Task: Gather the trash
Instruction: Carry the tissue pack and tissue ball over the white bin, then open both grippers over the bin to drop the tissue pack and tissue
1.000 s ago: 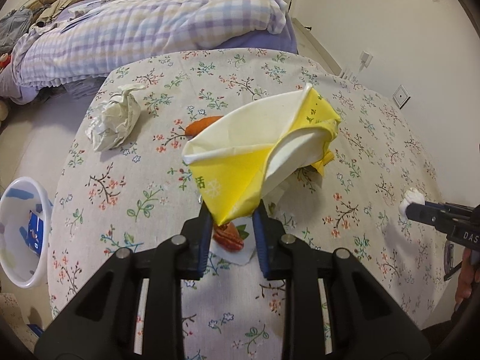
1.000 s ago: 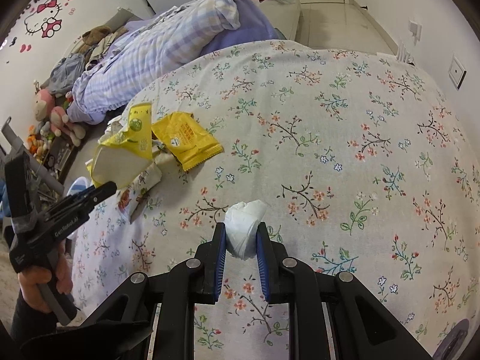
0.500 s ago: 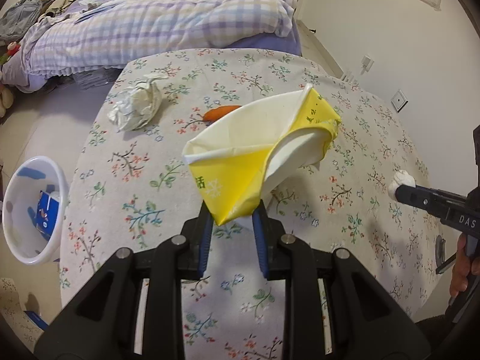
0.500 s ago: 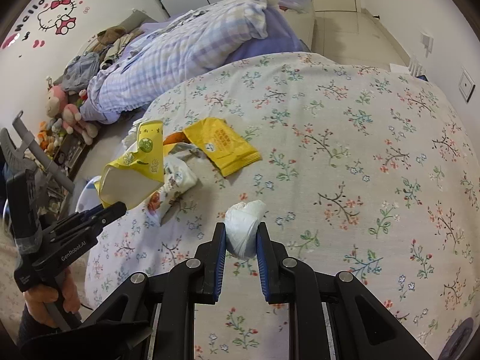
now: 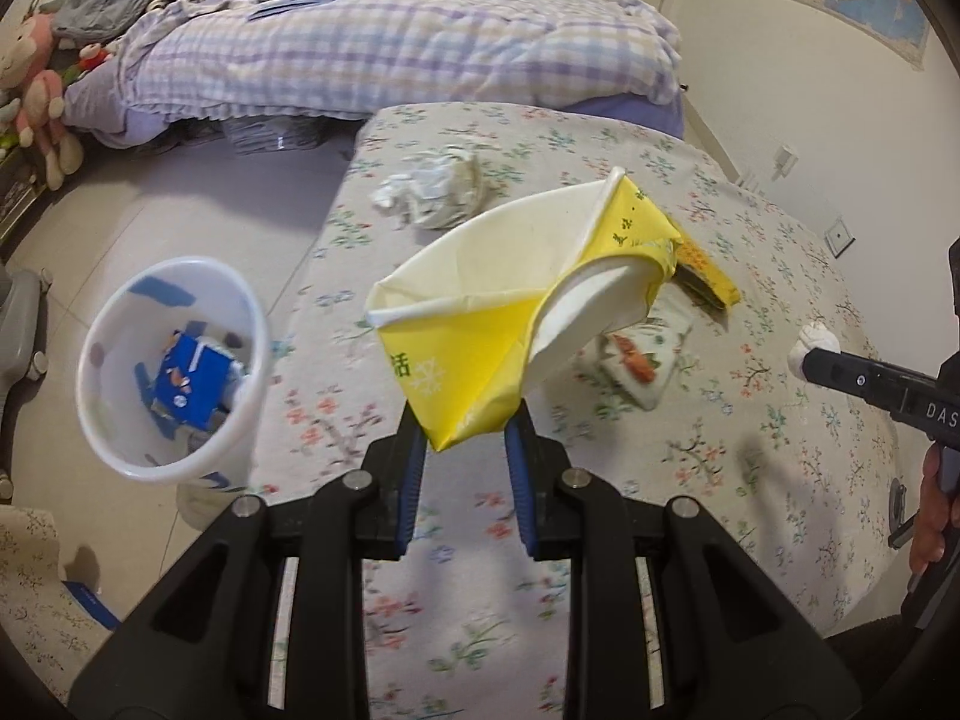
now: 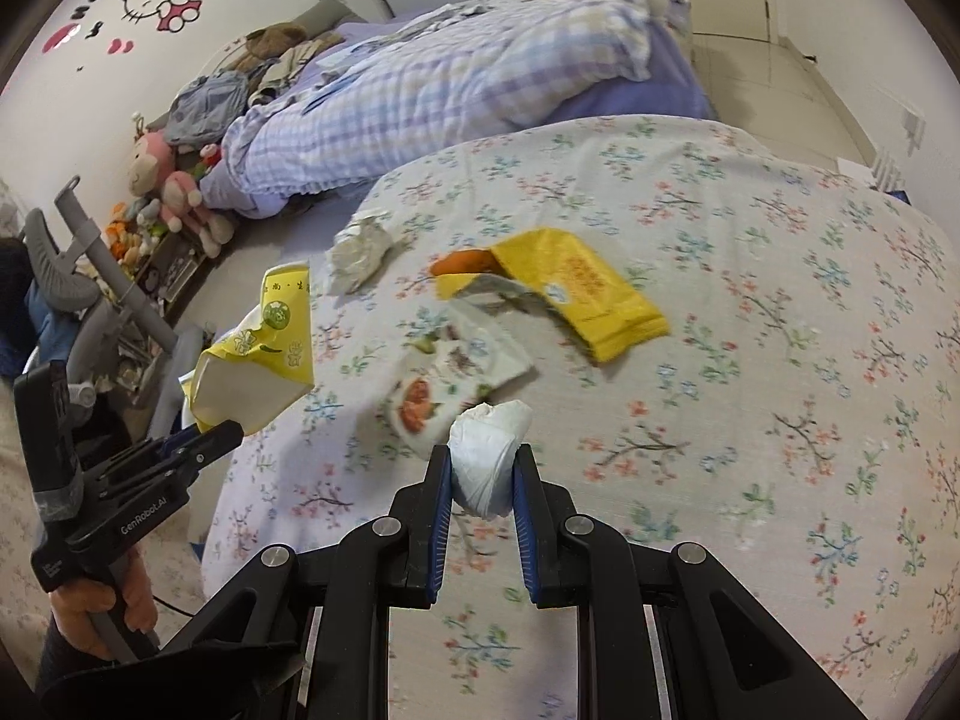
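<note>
My left gripper (image 5: 465,441) is shut on a yellow and white wrapper bag (image 5: 510,312), held above the table's left edge; it also shows in the right wrist view (image 6: 258,354). My right gripper (image 6: 480,480) is shut on a white tissue wad (image 6: 489,450), held over the table; the wad also shows in the left wrist view (image 5: 810,342). A white trash bin (image 5: 174,372) with blue trash inside stands on the floor left of the table. On the table lie a crumpled paper (image 5: 432,192), a yellow packet (image 6: 576,294), a printed white wrapper (image 6: 456,378) and an orange piece (image 6: 465,262).
The round table has a floral cloth (image 6: 750,360). A bed with a checked quilt (image 5: 372,54) stands behind it. Stuffed toys (image 6: 168,192) line the wall on the left. A grey chair base (image 5: 18,330) stands near the bin.
My left gripper has swung left with the yellow bag, bringing the white bin closer and larger in view. My right gripper has moved left over the table with the tissue wad.
</note>
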Motion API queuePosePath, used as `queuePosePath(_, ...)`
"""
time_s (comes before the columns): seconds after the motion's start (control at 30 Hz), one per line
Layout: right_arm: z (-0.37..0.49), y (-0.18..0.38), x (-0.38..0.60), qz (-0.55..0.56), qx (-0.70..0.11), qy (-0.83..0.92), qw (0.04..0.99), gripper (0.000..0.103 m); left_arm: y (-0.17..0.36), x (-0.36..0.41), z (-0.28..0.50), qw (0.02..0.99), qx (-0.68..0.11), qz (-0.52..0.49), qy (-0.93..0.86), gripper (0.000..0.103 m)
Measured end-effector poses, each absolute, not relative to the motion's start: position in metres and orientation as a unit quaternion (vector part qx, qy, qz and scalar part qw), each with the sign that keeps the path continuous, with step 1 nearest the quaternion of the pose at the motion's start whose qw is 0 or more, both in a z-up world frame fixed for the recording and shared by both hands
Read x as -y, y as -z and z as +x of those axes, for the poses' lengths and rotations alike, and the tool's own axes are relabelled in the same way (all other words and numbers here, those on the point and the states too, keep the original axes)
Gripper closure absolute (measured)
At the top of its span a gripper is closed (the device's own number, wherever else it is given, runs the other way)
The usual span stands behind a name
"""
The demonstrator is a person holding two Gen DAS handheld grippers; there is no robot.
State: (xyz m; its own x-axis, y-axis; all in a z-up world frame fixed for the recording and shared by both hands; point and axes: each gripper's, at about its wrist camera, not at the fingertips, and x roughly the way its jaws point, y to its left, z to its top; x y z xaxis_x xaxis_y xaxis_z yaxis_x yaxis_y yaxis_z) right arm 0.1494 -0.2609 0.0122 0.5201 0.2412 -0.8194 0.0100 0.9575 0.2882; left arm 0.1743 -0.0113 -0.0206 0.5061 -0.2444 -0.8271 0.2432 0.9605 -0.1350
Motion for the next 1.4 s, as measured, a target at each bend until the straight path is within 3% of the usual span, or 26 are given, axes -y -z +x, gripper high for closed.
queuePosePath(0.83, 0.207, 0.012, 0.108, 0.069, -0.511, -0.154, 0.843, 0.083, 0.055, -0.138, 0.183, 0.853, -0.516, -0.073, -0.023, 0.075)
queuePosePath(1.03, 0.218, 0.016, 0.078, 0.076, -0.504, -0.188, 0.840, 0.083, 0.056, -0.154, 0.201, 0.870, -0.487, -0.076, -0.037, 0.073)
queuePosePath(1.07, 0.220, 0.016, 0.073, 0.080, -0.501, -0.195, 0.839, 0.083, 0.056, -0.156, 0.202, 0.869, -0.488, -0.071, -0.042, 0.061)
queuePosePath(1.1, 0.222, 0.017, 0.069, 0.083, -0.500, -0.201, 0.838, 0.083, 0.056, -0.158, 0.203, 0.867, -0.491, -0.066, -0.056, 0.040)
queuePosePath(1.17, 0.226, 0.019, 0.059, 0.088, -0.499, -0.212, 0.836, 0.083, 0.053, -0.166, 0.198, 0.873, -0.477, -0.065, -0.078, 0.023)
queuePosePath(1.4, 0.243, 0.032, 0.026, 0.084, -0.502, -0.224, 0.831, 0.083, 0.053, -0.188, 0.190, 0.861, -0.493, -0.070, -0.107, 0.020)
